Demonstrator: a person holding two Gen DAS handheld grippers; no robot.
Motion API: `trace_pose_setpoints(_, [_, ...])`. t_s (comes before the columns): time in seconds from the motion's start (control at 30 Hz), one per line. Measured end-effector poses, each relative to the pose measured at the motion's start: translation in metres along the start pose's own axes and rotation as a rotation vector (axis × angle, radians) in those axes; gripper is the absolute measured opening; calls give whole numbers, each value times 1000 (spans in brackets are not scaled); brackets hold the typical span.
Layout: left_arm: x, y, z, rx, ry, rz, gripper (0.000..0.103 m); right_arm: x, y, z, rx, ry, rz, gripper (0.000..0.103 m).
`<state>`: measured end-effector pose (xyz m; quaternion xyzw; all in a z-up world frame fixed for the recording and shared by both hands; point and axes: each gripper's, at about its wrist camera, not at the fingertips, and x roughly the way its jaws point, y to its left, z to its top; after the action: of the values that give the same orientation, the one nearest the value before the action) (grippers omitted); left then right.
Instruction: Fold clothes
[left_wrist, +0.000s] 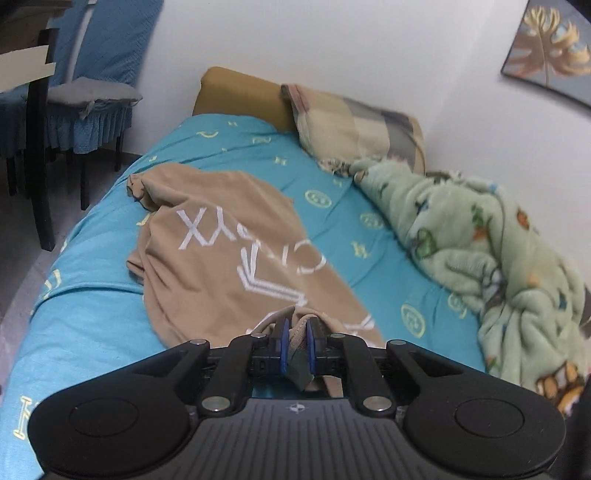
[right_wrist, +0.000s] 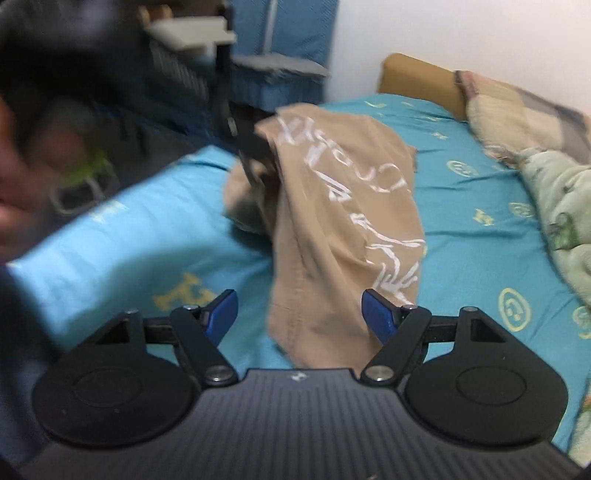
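Two claws over bed (left_wrist: 103, 236): left claw (left_wrist: 295, 332) pinches tan shirt (left_wrist: 221, 251) edge, lifting it; right claw (right_wrist: 299, 314) gapes wide near hem, ready to grab.

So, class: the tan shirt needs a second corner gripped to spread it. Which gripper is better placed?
Right. The right gripper is open with the shirt hanging just ahead; the left gripper is already shut on it.
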<state>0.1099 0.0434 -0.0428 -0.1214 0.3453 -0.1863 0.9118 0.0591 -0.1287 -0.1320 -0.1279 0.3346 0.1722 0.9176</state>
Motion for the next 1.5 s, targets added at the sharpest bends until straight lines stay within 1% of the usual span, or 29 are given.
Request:
trace_pose_setpoints(0.1, [0,-1,0,2,-23,-19,11,19,2,5,40,-25,-51,76])
trace_pose_setpoints(0.2, [-2,-1,1,-8,-63,-37,11,20,-4,4,93,-83,-164,76])
trace_pose_setpoints(0.33, [-7,-2,3,-19,-119,-71,11,-5,-27,6,199,-191,-275,76])
trace_pose_setpoints(0.4, [-16,-7,4,-11,-151,-105,11,-19,-41,6,280,-252,-308,76])
trace_pose_setpoints(0.47, [-25,-12,2,-2,-176,-140,10,-31,-57,5,362,-289,-326,76])
trace_pose_setpoints(0.53, [-36,-18,-3,10,-210,-158,10,-36,-68,2,423,-293,-334,76])
trace_pose_setpoints(0.6, [-49,-23,-8,32,-252,-168,10,-39,-78,-3,481,-270,-331,76])
trace_pose_setpoints(0.63, [-55,-24,-8,32,-270,-171,10,-39,-81,-6,508,-243,-317,76])
trace_pose_setpoints(0.7, [-68,-25,-9,26,-302,-175,8,-32,-85,-13,546,-162,-288,77])
trace_pose_setpoints(0.73, [-74,-25,-10,23,-318,-177,1,-29,-87,-16,561,-120,-279,77])
trace_pose_setpoints(0.77, [-83,-24,-9,14,-352,-175,0,-26,-88,-19,574,-83,-279,77])
trace_pose_setpoints(0.83, [-100,-15,-8,-26,-414,-160,0,-31,-87,-21,581,-70,-401,77])
trace_pose_setpoints(0.87, [-107,-9,-7,-56,-434,-152,0,-40,-90,-22,596,-113,-448,77])
trace_pose_setpoints(0.9, [-108,-6,-7,-60,-416,-147,0,-50,-93,-23,613,-158,-487,79])
trace_pose_setpoints(0.97, [-104,-1,-8,-56,-356,-140,0,-69,-99,-24,674,-264,-461,77])
trace_pose_setpoints(1.0, [-102,1,-9,-54,-327,-136,3,-72,-101,-22,683,-285,-449,77])
trace_pose_setpoints(1.03, [-100,4,-10,-51,-297,-132,5,-72,-102,-20,679,-282,-443,77])
trace_pose_setpoints(1.07, [-92,0,-12,-23,-245,-129,5,-72,-104,-18,675,-277,-435,78])
trace_pose_setpoints(1.17, [-62,-30,-30,145,-102,-123,8,-64,-113,-17,708,-213,-364,77])
trace_pose_setpoints(1.23, [-40,-55,-45,279,-16,-111,15,-64,-118,-20,749,-188,-340,77])
trace_pose_setpoints(1.27, [-28,-70,-54,360,19,-98,23,-64,-119,-22,770,-183,-334,77])
trace_pose_setpoints(1.3, [-15,-81,-65,438,52,-81,29,-66,-121,-24,794,-186,-331,77])
trace_pose_setpoints(1.33, [-2,-90,-76,516,85,-63,31,-68,-124,-26,819,-194,-331,77])
trace_pose_setpoints(1.37, [11,-100,-87,594,117,-44,35,-70,-127,-30,843,-203,-328,77])
trace_pose_setpoints(1.4, [22,-106,-97,662,146,-17,44,-72,-130,-33,868,-210,-323,77])
trace_pose_setpoints(1.43, [31,-109,-106,719,171,14,48,-73,-134,-38,891,-212,-312,77])
trace_pose_setpoints(1.47, [37,-110,-113,763,187,35,55,-73,-138,-41,909,-207,-299,77])
trace_pose_setpoints(1.5, [40,-111,-118,793,190,46,61,-72,-141,-44,922,-200,-288,77])
